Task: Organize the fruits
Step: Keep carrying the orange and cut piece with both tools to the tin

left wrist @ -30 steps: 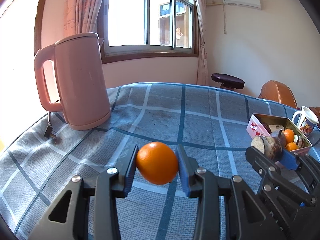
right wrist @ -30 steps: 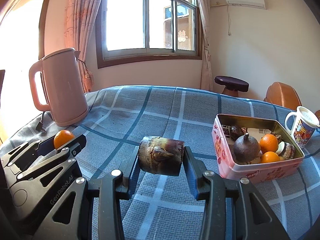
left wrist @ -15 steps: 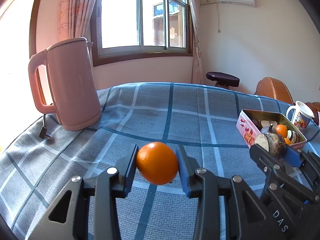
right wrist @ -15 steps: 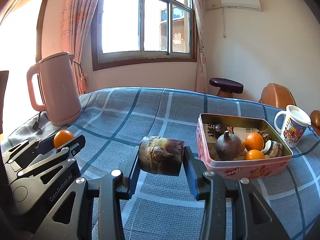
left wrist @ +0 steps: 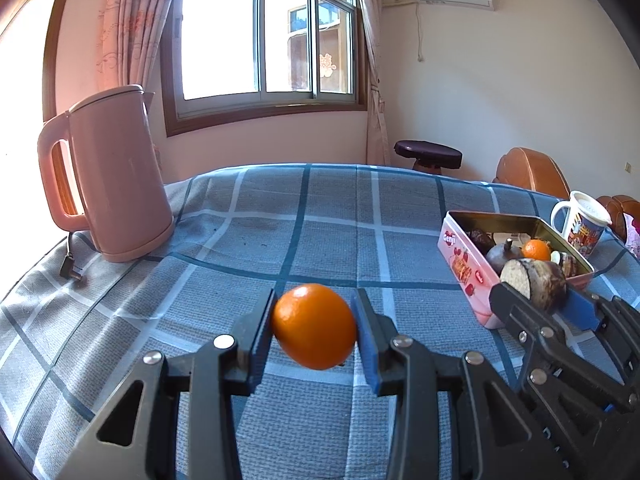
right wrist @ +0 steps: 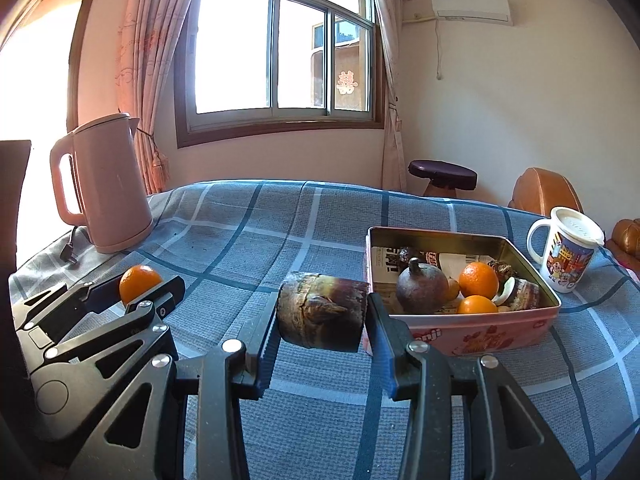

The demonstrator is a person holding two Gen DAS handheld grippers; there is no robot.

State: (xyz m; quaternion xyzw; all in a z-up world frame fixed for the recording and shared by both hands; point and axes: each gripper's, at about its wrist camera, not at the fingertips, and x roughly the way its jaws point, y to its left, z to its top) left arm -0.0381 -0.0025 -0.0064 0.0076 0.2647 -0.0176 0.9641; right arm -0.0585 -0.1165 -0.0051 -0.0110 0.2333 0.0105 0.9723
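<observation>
The left gripper (left wrist: 314,332) pinches an orange (left wrist: 314,327) between its two pads, holding it in the air above the blue checked tablecloth (left wrist: 328,220). The right gripper (right wrist: 323,316) is clamped on a brown, husk-wrapped chunk (right wrist: 323,315), lying crosswise between its fingers and also clear of the cloth. Just ahead and to the right of the right gripper sits a pink tin box (right wrist: 472,334), open, with a dark round fruit (right wrist: 421,286), two oranges (right wrist: 478,280) and some wrapped pieces inside. From the left gripper the box lies well to the right, beyond the other gripper's tips. Right of the box stands a lidded cartoon mug (right wrist: 566,250). Far ahead and left of both grippers a pink kettle (left wrist: 110,178) stands upright, its plug (left wrist: 72,270) lying on the cloth beside it
</observation>
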